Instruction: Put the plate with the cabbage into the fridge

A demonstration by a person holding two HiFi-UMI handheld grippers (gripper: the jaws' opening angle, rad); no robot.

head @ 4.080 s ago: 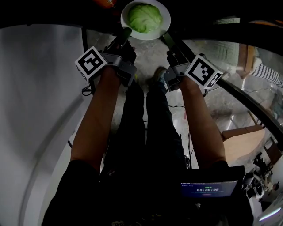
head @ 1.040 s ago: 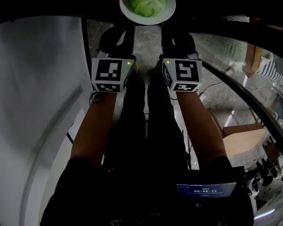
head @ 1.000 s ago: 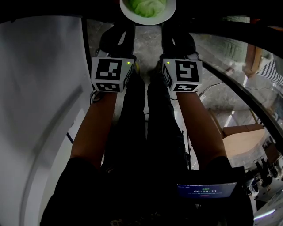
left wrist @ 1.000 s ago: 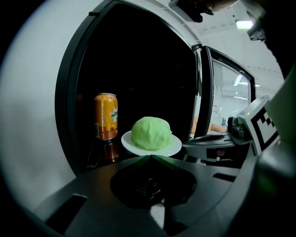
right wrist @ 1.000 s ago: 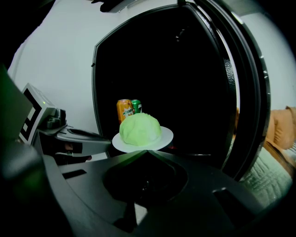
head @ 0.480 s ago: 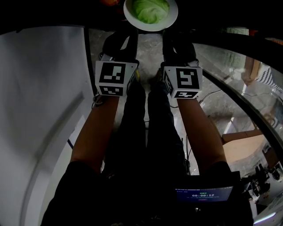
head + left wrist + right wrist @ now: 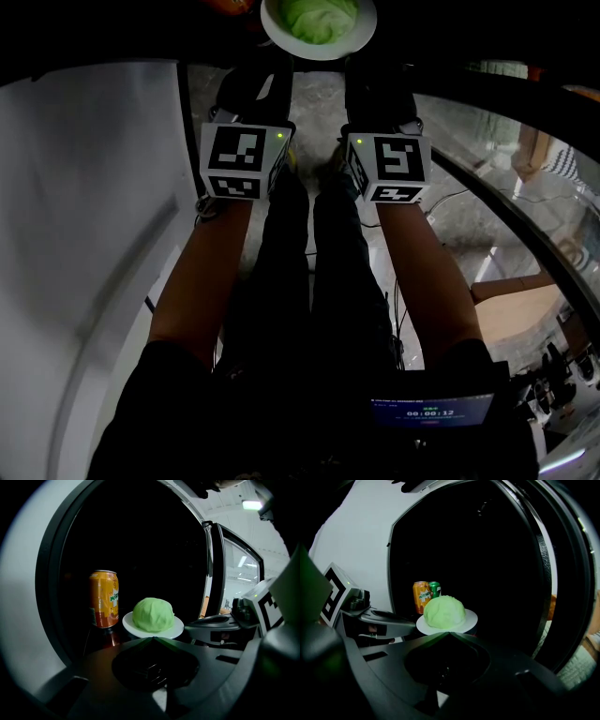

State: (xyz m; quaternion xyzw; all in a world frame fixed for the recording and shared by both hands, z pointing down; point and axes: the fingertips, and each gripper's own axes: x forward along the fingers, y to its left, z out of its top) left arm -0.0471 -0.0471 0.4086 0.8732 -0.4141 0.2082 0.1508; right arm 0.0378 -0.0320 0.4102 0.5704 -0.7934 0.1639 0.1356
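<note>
- Gripping plate (image 7: 154, 631) by its near rim with left gripper (image 7: 152, 639), jaws pinched to a point on the edge, nothing else between them
- Gripping the same plate from the other side with right gripper (image 7: 449, 633), jaws likewise closed on the rim
- Carrying cabbage (image 7: 153, 614): whole, pale green, domed, seated mid-plate
- Sitting at the mouth of fridge (image 7: 154, 541), door open, interior dark; just beside orange can (image 7: 104, 599), with green can (image 7: 435, 588) close behind that one in the right gripper view
- Unable to tell whether resting on a shelf or held clear of it; underside lost in shadow
- Judged near the end of the task: plate at or just past the threshold
- Left to do, by estimate: setting down, opening both pairs of jaws, drawing clear, perhaps shutting the door
- Reading on orange can: "Mirinda", partly turned away; print on green can too small to read
- Bearing square black-and-white patterns on cube (image 7: 242, 159) of each gripper; no words
- Showing pale digits on small screen (image 7: 433, 411) at the person's waist, too small to read surely
</note>
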